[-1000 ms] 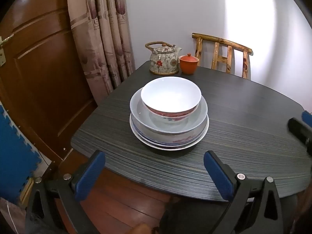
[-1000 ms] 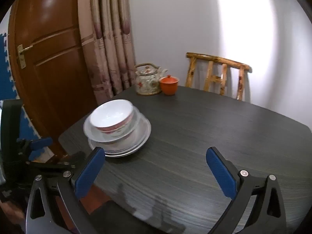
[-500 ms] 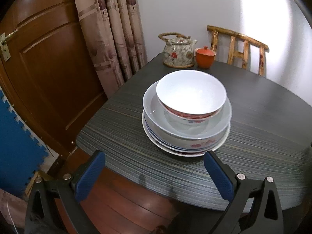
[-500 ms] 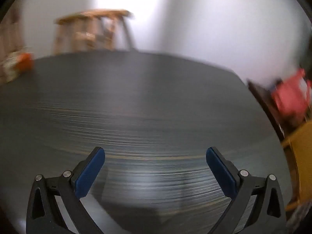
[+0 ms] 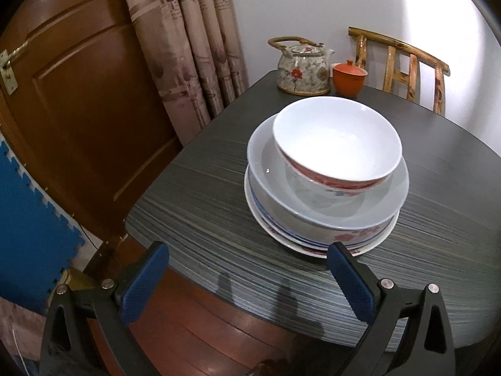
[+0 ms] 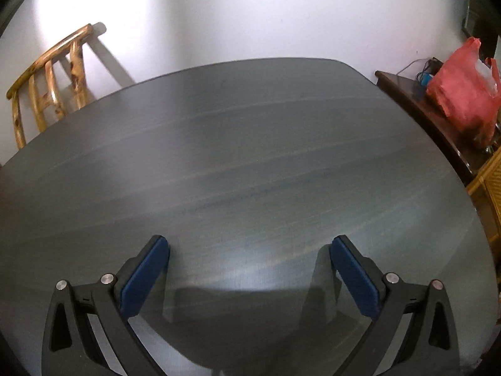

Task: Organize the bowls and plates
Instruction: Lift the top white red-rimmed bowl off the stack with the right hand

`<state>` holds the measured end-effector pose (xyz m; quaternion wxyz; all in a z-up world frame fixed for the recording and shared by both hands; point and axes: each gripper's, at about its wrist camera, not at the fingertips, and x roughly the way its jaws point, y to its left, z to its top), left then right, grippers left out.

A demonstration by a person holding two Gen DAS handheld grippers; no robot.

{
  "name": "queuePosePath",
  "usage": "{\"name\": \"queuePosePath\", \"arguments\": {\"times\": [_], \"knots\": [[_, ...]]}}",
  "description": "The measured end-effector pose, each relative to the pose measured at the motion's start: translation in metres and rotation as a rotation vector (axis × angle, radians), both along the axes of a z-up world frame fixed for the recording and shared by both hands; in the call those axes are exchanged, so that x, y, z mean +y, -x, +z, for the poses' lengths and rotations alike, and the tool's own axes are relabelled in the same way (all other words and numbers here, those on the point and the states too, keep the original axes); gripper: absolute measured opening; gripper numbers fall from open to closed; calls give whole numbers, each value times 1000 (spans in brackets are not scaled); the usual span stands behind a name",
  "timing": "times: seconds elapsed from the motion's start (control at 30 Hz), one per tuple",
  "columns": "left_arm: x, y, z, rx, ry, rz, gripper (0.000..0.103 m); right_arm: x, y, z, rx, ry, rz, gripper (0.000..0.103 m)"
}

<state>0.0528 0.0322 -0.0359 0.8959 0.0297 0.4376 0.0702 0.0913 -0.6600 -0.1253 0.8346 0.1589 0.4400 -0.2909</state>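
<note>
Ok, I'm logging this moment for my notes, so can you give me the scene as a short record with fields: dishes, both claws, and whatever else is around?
stack: white bowl on top, inside a wide grey bowl, on plates
stack location: dark table, near its left edge
left claw: open, empty, just short of the stack
right claw: open, empty, over bare tabletop
far end of table: teapot, orange lidded cup
surroundings: wooden chair, curtain, door, red bag
</note>
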Motion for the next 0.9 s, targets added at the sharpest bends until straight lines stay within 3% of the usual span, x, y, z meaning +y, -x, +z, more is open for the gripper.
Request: {"name": "queuePosePath", "arguments": {"times": [0.2, 0.47, 0.63, 0.9], "knots": [[9, 4, 9, -2, 8, 6, 103, -1, 2, -7, -7, 2, -1, 103], [8, 14, 19, -24, -36, -32, 103, -4, 3, -11, -11, 3, 5, 103], [27, 11, 23, -50, 31, 43, 103, -5, 3, -11, -11, 2, 7, 103], [43, 10, 29, -91, 46, 106, 103, -6, 3, -11, -12, 2, 9, 103]]}}
